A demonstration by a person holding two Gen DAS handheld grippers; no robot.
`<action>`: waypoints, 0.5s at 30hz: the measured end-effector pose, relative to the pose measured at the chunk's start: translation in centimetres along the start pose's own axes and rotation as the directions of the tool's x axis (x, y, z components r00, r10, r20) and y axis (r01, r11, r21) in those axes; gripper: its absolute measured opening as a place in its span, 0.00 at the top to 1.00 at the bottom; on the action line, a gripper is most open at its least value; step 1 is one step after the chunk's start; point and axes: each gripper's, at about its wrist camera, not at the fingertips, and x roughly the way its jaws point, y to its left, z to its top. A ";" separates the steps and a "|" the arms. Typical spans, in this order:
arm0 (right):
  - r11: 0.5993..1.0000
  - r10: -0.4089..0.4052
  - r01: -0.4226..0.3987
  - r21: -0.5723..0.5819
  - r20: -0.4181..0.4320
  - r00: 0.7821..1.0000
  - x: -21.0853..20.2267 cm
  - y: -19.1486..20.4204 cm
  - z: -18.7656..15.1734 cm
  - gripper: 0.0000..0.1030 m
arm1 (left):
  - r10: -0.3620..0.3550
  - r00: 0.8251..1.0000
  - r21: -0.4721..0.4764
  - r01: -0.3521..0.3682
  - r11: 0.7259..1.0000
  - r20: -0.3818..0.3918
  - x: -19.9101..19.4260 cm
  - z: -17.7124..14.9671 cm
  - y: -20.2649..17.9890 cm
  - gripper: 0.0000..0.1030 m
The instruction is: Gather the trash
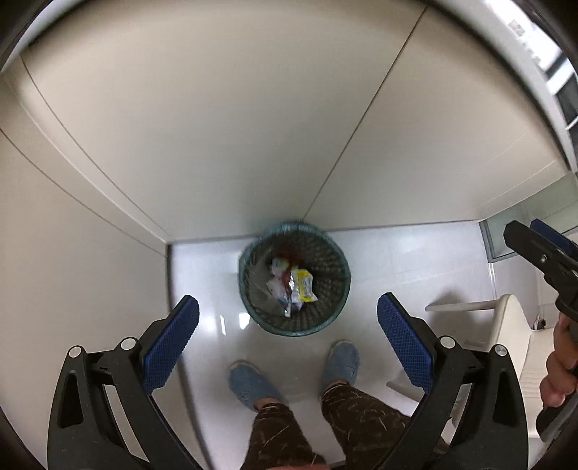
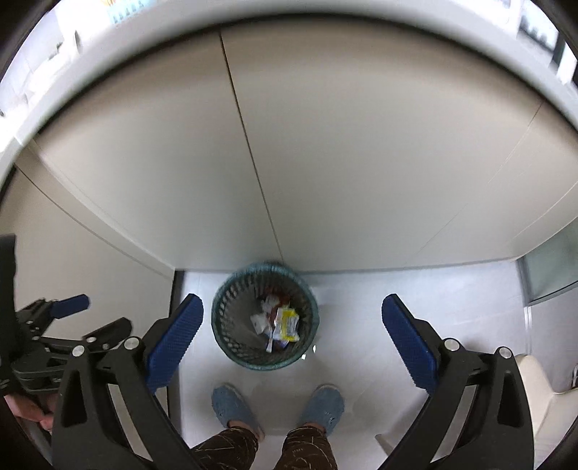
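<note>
A round teal mesh wastebasket (image 1: 253,311) stands on the white floor against the cabinet front; it also shows in the right wrist view (image 2: 225,340). Inside lie several wrappers (image 1: 293,285), white, red and yellow, also seen from the right wrist (image 2: 278,321). My left gripper (image 1: 288,318) is open and empty, high above the basket. My right gripper (image 2: 292,318) is open and empty too, also above the basket. The right gripper shows at the right edge of the left view (image 1: 542,253), and the left gripper at the left of the right view (image 2: 68,307).
Beige cabinet doors (image 1: 216,126) under a white countertop (image 2: 271,18) fill the upper view. The person's feet in blue shoes (image 1: 341,361) stand just before the basket. A cream chair (image 1: 513,325) stands at the right. A glass panel (image 2: 552,267) is at the far right.
</note>
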 end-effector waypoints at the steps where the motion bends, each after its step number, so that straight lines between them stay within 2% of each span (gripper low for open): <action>1: 1.000 -0.004 0.004 0.001 0.017 1.000 -1.7 0.1 0.7 0.08 | 0.004 1.000 0.016 -0.004 1.000 0.007 -2.4 0.7 -0.4 0.06; 7: 0.998 -0.062 0.062 0.002 0.080 0.995 -11.7 0.7 4.6 0.08 | 0.052 0.994 0.013 -0.053 0.998 0.095 -14.6 3.3 -1.9 0.06; 10: 0.997 -0.076 0.078 -0.012 0.095 0.993 -16.1 1.0 6.0 0.08 | 0.061 0.989 -0.011 -0.061 0.998 0.133 -19.4 4.0 -2.4 0.06; 15: 0.998 -0.049 0.052 -0.025 0.101 0.994 -22.2 1.1 7.7 0.08 | 0.063 0.974 -0.032 -0.057 0.998 0.216 -26.1 4.8 -3.2 0.06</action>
